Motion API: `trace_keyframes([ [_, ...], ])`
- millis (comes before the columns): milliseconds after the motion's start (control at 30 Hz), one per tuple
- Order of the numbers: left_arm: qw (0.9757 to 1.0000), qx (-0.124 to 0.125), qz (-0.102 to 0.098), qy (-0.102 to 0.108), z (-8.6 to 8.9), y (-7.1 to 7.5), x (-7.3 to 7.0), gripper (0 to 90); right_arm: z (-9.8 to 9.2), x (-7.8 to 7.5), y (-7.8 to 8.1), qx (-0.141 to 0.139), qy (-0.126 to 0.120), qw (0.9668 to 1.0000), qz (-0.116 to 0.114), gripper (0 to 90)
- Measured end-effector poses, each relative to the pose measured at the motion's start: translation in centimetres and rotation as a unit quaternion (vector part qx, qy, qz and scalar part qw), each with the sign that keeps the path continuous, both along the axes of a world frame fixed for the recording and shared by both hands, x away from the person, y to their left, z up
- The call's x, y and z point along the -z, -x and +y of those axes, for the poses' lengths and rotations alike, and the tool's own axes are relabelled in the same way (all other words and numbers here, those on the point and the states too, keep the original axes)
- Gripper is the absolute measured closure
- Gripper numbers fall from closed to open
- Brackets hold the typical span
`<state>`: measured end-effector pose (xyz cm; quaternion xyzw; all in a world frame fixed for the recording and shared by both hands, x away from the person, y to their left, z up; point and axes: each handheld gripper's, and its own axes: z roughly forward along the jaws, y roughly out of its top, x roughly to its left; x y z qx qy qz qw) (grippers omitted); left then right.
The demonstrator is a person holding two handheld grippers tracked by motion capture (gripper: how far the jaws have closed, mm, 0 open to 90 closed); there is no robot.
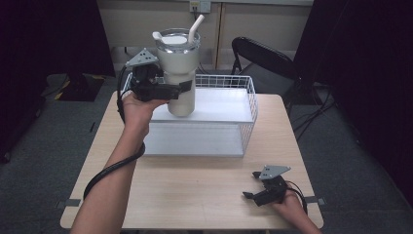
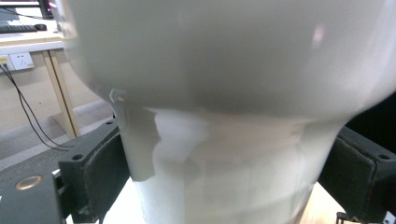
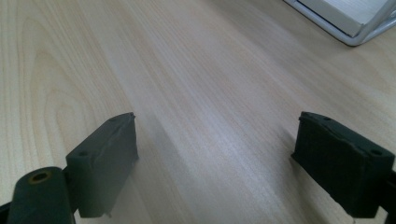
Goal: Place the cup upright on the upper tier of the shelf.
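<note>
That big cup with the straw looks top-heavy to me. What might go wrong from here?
The left gripper clamps the tumbler low on its narrow base, beneath the wide top, so it may tip or slip. Its base sits just above the shelf of the wire rack; a crooked set-down could topple it. The straw and lid could leak if it tilts.

A black chair (image 1: 265,58) is standing behind the wooden table (image 1: 195,195), cables (image 1: 311,117) are lying on the grey floor (image 1: 44,146), and a wall socket (image 2: 18,60) is showing beside a desk leg (image 2: 60,93).
</note>
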<state>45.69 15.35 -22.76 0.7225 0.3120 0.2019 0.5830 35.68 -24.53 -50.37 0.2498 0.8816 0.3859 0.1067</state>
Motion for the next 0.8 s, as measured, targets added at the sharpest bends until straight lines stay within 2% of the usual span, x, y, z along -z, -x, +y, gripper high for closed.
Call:
trace_keyframes([
  [267, 0.9999, -0.010, -0.009, -0.008, -0.4, -0.6, 0.2, 10.3, 0.0, 0.0, 0.0, 0.000, 0.000, 1.0000, 0.000, 12.7],
  [467, 0.9997, -0.021, -0.007, -0.007, -0.7, -1.2, 0.7, 10.2, 0.0, 0.0, 0.0, 0.000, 0.000, 1.0000, 0.000, 12.7],
  [633, 0.9995, -0.025, -0.013, -0.012, -0.9, -1.4, 1.1, 10.2, 0.0, 0.0, 0.0, 0.000, 0.001, 1.0000, 0.000, 12.8],
  [800, 0.9993, -0.032, -0.010, -0.016, -1.1, -1.8, 1.5, 10.2, 0.0, 0.0, 0.0, 0.000, 0.000, 1.0000, 0.000, 12.7],
])
